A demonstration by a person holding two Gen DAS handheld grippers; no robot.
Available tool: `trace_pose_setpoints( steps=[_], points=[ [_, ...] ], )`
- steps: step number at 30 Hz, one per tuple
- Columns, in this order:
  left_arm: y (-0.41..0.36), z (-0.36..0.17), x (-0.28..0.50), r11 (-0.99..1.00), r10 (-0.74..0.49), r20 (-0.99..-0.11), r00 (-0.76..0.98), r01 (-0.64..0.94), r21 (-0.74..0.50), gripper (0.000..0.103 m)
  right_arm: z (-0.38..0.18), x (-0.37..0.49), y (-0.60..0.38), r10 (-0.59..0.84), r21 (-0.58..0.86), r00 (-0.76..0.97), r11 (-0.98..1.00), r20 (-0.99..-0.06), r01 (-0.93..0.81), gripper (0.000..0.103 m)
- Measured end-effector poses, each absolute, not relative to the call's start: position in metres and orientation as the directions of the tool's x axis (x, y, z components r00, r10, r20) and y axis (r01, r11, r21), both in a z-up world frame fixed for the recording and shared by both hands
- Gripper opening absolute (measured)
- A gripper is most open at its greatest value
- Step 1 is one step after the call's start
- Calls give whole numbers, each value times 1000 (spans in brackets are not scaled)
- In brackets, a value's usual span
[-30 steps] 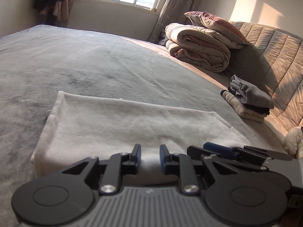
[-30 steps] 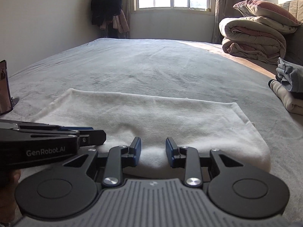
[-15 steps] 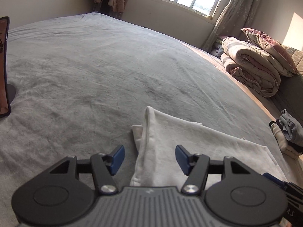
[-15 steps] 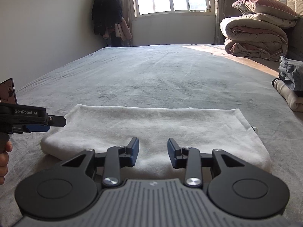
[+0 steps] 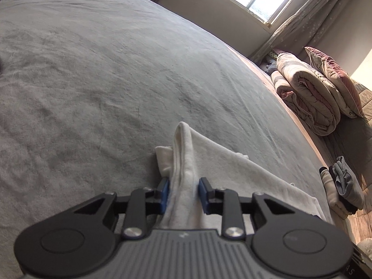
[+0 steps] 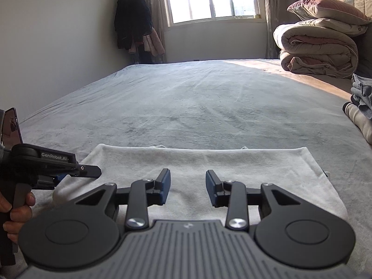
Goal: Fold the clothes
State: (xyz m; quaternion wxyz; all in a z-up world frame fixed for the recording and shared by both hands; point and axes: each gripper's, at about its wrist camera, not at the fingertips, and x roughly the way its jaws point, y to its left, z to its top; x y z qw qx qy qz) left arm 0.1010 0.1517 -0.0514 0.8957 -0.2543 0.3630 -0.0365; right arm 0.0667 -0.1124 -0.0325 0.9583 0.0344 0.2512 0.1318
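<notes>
The white garment [image 6: 202, 162], already folded into a long flat band, lies on the grey bed [image 6: 197, 97] directly ahead of both pairs of fingers. It looks like soft, light knit cotton: limp, several layers thick, likely to sag and slide apart if lifted from one point only. The plush bed cover probably offers some friction, so dragging would bunch it; lifting is the safer course.

The left gripper [image 5: 182, 194] has the band's end between its fingers, which are closing on it; the blue pads [image 5: 164, 194] sit against a raised ridge of cloth that stands up just beyond the fingertips. That short edge, with all layers caught together, seems the right place to hold.

The right gripper [image 6: 187, 189] hovers over the near long edge with its fingers partly apart and nothing between them; cloth lies below and beyond the fingertips, not touched as far as can be told. A matching hold at the same end's other corner, or mid-band as a crease line, would suit.

In the right wrist view the long axis runs across the fingers, side to side; in the left wrist view it stretches away from the fingertips toward the stack of folded clothes [image 5: 341, 186] by the headboard.
</notes>
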Motion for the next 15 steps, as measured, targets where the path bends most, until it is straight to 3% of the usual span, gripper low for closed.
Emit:
trace_pose_setpoints(
  steps=[5,9,15],
  points=[
    [156,-47,101,846,-267,-623,735,-130,-517,17,-34,89,-104,265,113,834,964,-483,-241,29],
    [153,-43,100,848,-260,-620,740,-131,-513,16,-35,112,-101,254,111,822,967,-510,-230,13],
    [151,-31,99,836,-272,-605,749,-126,-534,14,-51,144,-95,241,112,758,969,-606,-218,6]
  ],
)
